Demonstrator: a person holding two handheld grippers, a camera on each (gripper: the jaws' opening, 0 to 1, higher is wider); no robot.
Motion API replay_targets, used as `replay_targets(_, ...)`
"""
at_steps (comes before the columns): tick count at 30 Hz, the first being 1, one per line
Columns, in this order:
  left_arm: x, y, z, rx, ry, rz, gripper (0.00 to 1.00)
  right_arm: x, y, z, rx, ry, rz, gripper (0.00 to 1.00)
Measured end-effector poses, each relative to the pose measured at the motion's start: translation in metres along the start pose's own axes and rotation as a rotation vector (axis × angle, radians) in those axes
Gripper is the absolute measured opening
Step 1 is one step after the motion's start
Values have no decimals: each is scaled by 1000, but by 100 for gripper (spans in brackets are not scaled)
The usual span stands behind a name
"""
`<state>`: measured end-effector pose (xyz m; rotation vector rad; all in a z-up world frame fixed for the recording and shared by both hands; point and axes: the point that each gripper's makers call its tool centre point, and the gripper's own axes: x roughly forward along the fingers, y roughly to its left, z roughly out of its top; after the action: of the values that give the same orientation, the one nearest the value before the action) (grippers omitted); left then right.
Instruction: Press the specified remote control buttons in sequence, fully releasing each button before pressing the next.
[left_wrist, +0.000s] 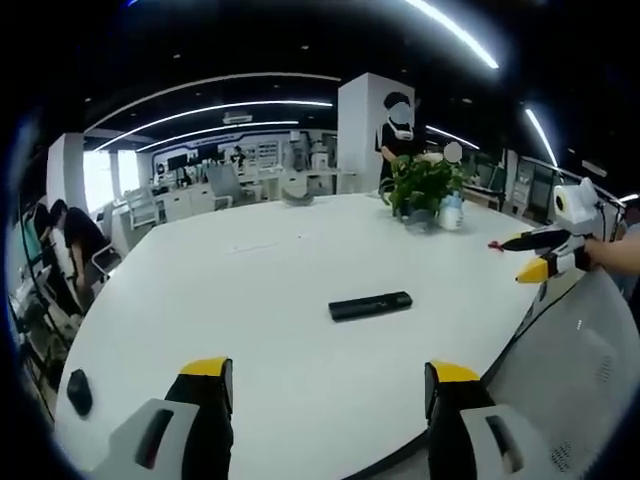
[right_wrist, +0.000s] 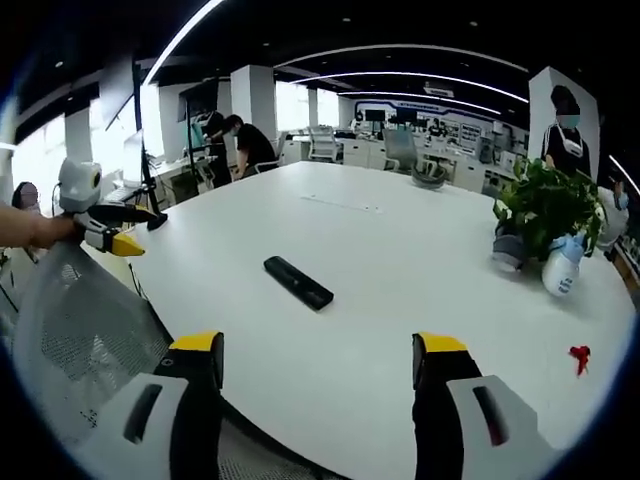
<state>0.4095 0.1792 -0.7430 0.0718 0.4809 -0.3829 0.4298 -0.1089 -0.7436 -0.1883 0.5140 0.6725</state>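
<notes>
A slim black remote control (left_wrist: 370, 305) lies flat near the middle of the white table (left_wrist: 250, 290). In the left gripper view my left gripper (left_wrist: 328, 370) is open, and its yellow-tipped jaws stand wide apart short of the remote. From the right gripper view the remote (right_wrist: 298, 282) sits a little ahead and left of centre, beyond my open right gripper (right_wrist: 318, 343). Neither gripper touches it. The right gripper (left_wrist: 540, 255) comes in at the far right of the left gripper view. The left gripper (right_wrist: 138, 230) appears at the left of the right gripper view, held by a hand.
A potted plant (left_wrist: 420, 185) and a spray bottle (left_wrist: 452, 212) stand at the table's far side. A black mouse (left_wrist: 80, 392) lies near the left edge, and a small red object (right_wrist: 579, 355) at the right. A grey mesh chair (right_wrist: 80, 330) stands by the table edge. People sit and stand in the background.
</notes>
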Motion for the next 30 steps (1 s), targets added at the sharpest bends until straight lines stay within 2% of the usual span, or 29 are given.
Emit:
replay_targets(3,-1,5,4,-46,-29,12,82,2,0,-2,-20,19,1,77)
replay_targets(9,0,5,4,-2,-19,30,82,6,-8,-10,-44,57,3,71)
replay_targets(12,-1,7,4,8,-21,42,83,4,-5,-3,-21,17,22,72)
replay_targets(19,-2,8,3,4,-12,67,83,2,-15,0,33,-20,-5,74)
replay_targets(25,2,-2,-6,17,45,25,82,2,-25,-10,39,24,-62,74)
replay_targets(30,3,-8,-6,-9,48,-6,83,-1,-29,-8,36,18,-86,74)
